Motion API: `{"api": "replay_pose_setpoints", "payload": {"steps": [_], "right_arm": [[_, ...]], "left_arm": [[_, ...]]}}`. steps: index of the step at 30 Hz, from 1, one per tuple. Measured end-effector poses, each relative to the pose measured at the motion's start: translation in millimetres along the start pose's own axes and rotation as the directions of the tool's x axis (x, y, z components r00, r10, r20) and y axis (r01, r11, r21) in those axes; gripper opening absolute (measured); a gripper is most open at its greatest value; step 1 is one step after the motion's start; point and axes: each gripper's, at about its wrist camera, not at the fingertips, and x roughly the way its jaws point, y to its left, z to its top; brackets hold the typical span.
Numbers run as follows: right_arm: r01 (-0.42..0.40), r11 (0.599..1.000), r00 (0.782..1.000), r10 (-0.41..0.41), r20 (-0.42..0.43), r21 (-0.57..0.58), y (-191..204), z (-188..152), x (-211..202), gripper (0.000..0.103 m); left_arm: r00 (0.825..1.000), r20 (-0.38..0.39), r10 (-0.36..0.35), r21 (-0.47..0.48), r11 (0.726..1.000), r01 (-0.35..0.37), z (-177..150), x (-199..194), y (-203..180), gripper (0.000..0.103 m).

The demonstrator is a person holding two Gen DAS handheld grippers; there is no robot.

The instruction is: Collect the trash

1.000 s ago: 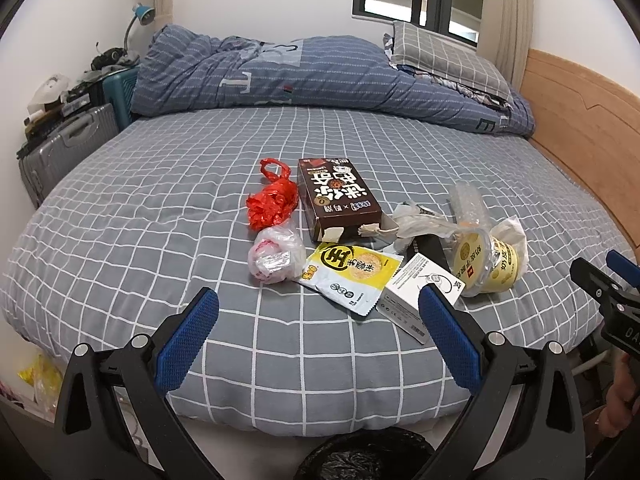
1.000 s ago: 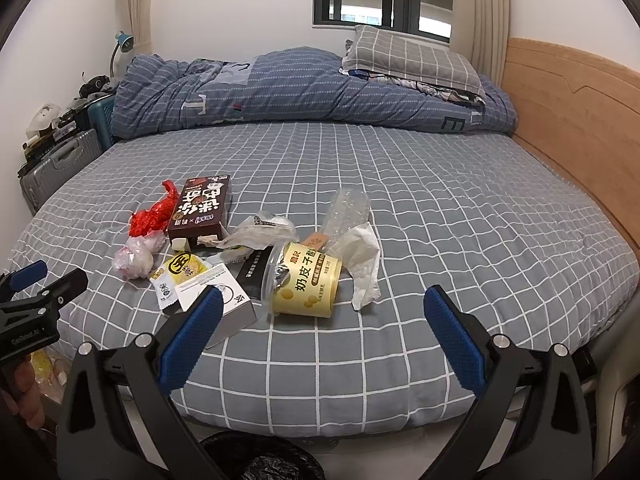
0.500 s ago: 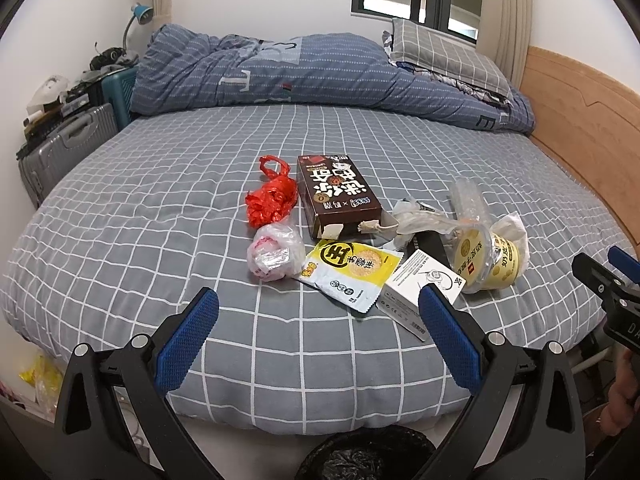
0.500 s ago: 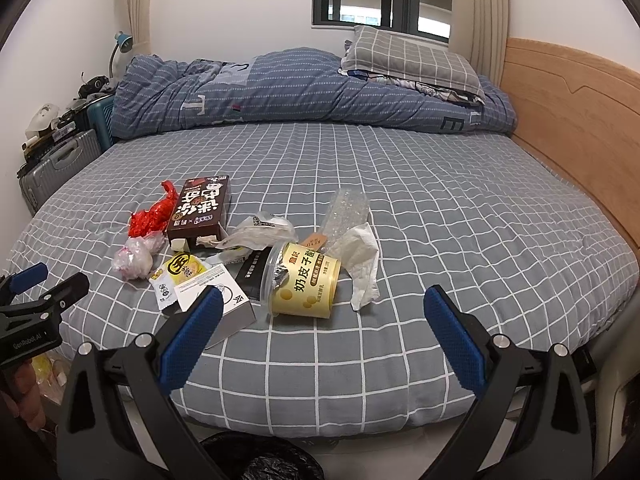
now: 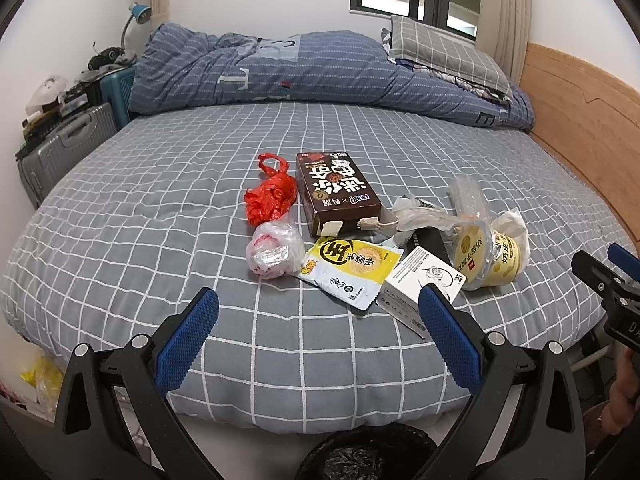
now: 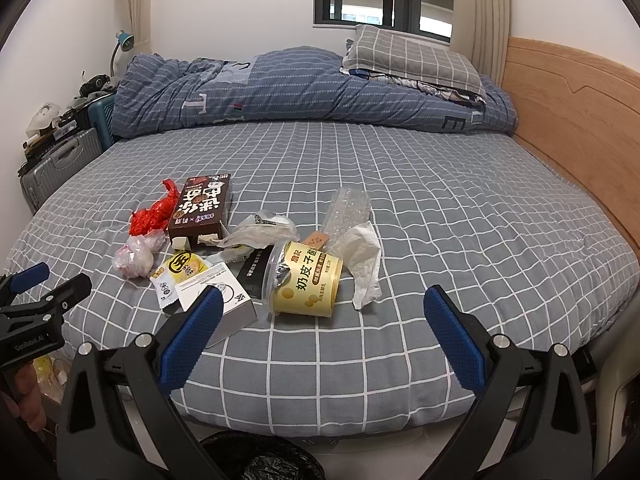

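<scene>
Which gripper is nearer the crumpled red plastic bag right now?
Left. The left gripper, open, faces the crumpled red plastic bag, which lies just left of its centreline. The right gripper, also open, sits further right; from it the bag lies far left.

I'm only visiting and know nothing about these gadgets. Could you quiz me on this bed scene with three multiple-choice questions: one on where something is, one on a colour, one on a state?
1. Where does the brown box lie?
A. beside the red plastic bag
B. on the pillow
C. in the bin

2. What colour is the tub lying on the bed?
A. green
B. yellow
C. pink

3. How does the left hand-held gripper stand?
A. shut on the white box
B. shut on nothing
C. open and empty

Answers: 1 A, the box and bag lie side by side on the sheet. 2 B, its printed wall is yellow. 3 C, its blue fingers stand wide apart with only the sheet between them.
</scene>
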Motion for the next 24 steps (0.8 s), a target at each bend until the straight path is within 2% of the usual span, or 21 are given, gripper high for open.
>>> {"api": "replay_pose_setpoints", "payload": {"steps": [24], "right_arm": [[-0.002, 1.000, 1.000, 0.002, -0.013, -0.010, 2.8, -3.9, 3.8, 0.096]], "left_arm": [[1.000, -0.019, -0.001, 0.002, 1.000, 0.001, -0.2, 2.4, -2.8, 0.097]]}}
